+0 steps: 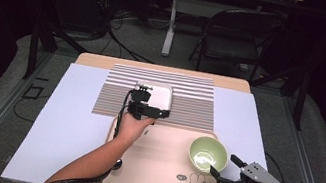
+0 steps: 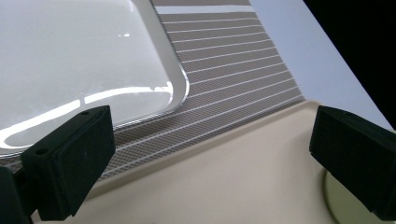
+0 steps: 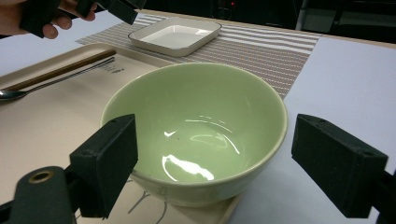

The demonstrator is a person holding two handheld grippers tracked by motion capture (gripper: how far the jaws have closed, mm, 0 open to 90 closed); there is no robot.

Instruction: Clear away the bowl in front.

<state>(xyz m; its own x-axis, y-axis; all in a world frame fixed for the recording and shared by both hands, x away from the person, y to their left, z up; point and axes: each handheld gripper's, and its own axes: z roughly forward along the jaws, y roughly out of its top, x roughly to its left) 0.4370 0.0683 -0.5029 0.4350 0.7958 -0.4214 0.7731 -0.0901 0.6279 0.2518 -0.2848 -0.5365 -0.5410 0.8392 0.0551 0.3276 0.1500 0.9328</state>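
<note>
Our right gripper (image 3: 215, 163) stands released with the one green bowl (image 3: 196, 126) straight ahead between its spread jaws, pads not touching, on the beige tray's (image 1: 157, 171) near right corner. Our left gripper (image 1: 147, 110), also released and empty, hovers beside the one white dish (image 1: 162, 96) on the one striped mat (image 1: 189, 101).

Seen from the high view, the cream tray (image 1: 157, 171) lies bare across its middle, giving open passage there. At its two o'clock corner the green bowl (image 1: 208, 154) blocks the way; a spoon (image 1: 116, 163) lies along its nine o'clock edge. Just past the tray's twelve o'clock rim, the white dish (image 1: 160, 96) occupies the striped mat (image 1: 189, 104), whose three o'clock half is bare.
</note>
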